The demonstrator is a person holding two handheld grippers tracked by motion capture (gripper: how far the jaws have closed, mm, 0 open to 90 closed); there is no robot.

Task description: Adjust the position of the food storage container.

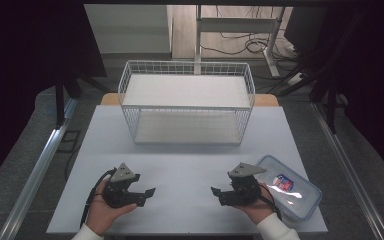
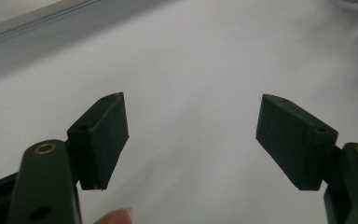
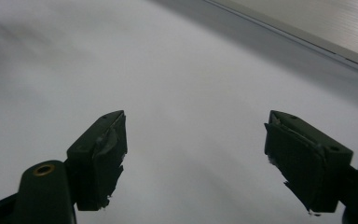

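High view: a white table (image 1: 190, 165) carries a white wire basket (image 1: 187, 102) at its far middle, standing upright with its open top facing up and a pale floor showing inside; a clear lidded plastic container (image 1: 290, 187) with a small red-and-blue label on its lid lies flat at the near right corner of the table. The left gripper (image 1: 147, 192), held in the person's left hand (image 1: 107, 212), rests low over the near left part of the table with its tips pointing right toward the middle; the right gripper (image 1: 215, 191), held in the right hand (image 1: 257, 207), sits at the near right with its tips pointing left; the two grippers face each other, well apart, with bare table between them. The container lies just beside the right gripper, on its right side, behind its body rather than before its tips; whether the two touch cannot be told.

Left gripper view: the left gripper (image 2: 193, 135) has its jaws standing apart, with nothing between the pads but bare white tabletop; a fingertip (image 2: 116, 217) shows at the bottom edge.

Right gripper view: the right gripper (image 3: 196, 158) likewise has its jaws spread wide with bare table between them; the pads (image 3: 105, 158) show worn, ragged edges.
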